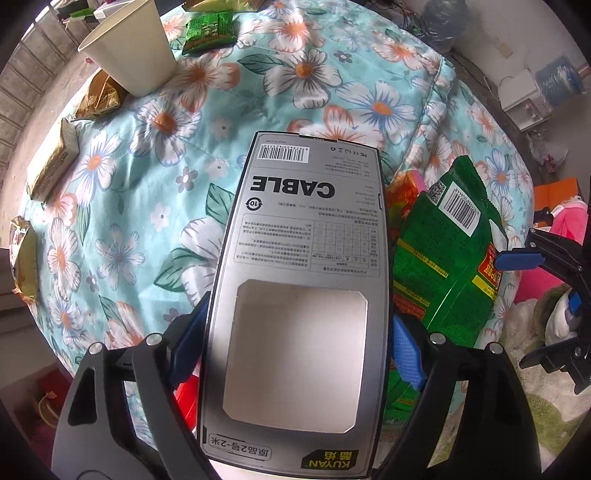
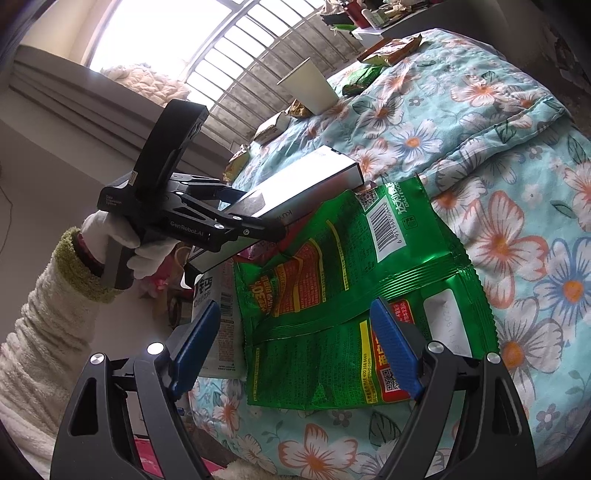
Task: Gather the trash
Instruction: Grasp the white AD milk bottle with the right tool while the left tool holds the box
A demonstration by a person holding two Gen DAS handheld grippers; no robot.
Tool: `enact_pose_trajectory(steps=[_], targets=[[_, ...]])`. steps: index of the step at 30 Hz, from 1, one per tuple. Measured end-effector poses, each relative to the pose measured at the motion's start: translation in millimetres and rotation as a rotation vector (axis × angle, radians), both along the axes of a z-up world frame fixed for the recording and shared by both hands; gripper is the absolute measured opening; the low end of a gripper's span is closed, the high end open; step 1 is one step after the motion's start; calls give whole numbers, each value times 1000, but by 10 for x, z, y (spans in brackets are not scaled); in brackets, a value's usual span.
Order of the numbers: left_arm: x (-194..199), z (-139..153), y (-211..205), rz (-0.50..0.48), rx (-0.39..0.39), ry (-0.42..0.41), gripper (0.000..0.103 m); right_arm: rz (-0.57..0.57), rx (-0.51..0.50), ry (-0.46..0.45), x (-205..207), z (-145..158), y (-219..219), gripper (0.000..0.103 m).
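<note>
Left wrist view: left gripper (image 1: 295, 354) has its blue pads clamped on the long sides of a grey cable box (image 1: 306, 280), lifted off the floral quilt (image 1: 122, 229). Gripped low near the window cutout, so most of the box sticks out ahead, probably so it's easy to drop somewhere.
Right wrist view: right gripper (image 2: 295, 347) is empty, jaws spread wide, hovering just over the big green snack bag (image 2: 354, 288). Looks lined up to be the next grab, but that's my guess.
Green bag: lying flat and crinkled on the quilt, partly tucked under the raised box's far end. A white carton-looking thing (image 2: 221, 325) sits beside it at the bed edge.
Left hand pose: white-gloved hand (image 2: 122, 240) wrapped around the handle, fuzzy sleeve, gripper angled upward and away over the bed.
Still lying around: paper cup (image 1: 129, 55) standing upright, small green packet (image 1: 210, 31), gold wrappers (image 1: 99, 98) near the cup and along the left edge.
Bin: can't see one for sure.
</note>
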State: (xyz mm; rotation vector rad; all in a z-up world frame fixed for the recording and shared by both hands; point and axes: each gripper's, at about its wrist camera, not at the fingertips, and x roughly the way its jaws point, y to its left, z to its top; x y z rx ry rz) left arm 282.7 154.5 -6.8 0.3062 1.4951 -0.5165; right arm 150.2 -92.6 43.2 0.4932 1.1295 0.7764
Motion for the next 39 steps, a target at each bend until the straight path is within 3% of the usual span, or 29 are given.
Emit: enact_pose_trajectory(steps=[6,11,15,17,19,22,27,30,33,36,39], targets=[[-167,392,308,79,-86,-100,80,-9,-13,-44,-125,167,2,81],[-423,927,934,253,-231,-242,80,34,20,-60,-155,282,172,81],[-960,1053,1265,412,-309,-328,80,114,54,-51,-158,287,493,79],[-1272,1020,1472,505,-345,-355,80,150,61,-33,-138,228,673,76],[-1580,837,1606,630,-365,-372,80,169,64,6,-110,129,825,69],[-2123,502,1844,825,-360,-384,80,196,57,54,-66,0,1034,69],[-2825,23,1905,1045,-373,-379,80,263,-22,23,-68,-4,1371,69],[-3021,-191,1802,1117,-393,-361,80,295,-95,-2,-44,-27,1585,70],[-3078,-347,1686,1144,-359,-366,80,324,-149,-8,-49,-88,1764,71],[-3095,-371,1574,1134,-298,-391,80,330,-157,13,-12,-180,1864,71],[-3067,-373,1531,1106,-258,-390,80,329,-101,54,10,-229,1833,62]])
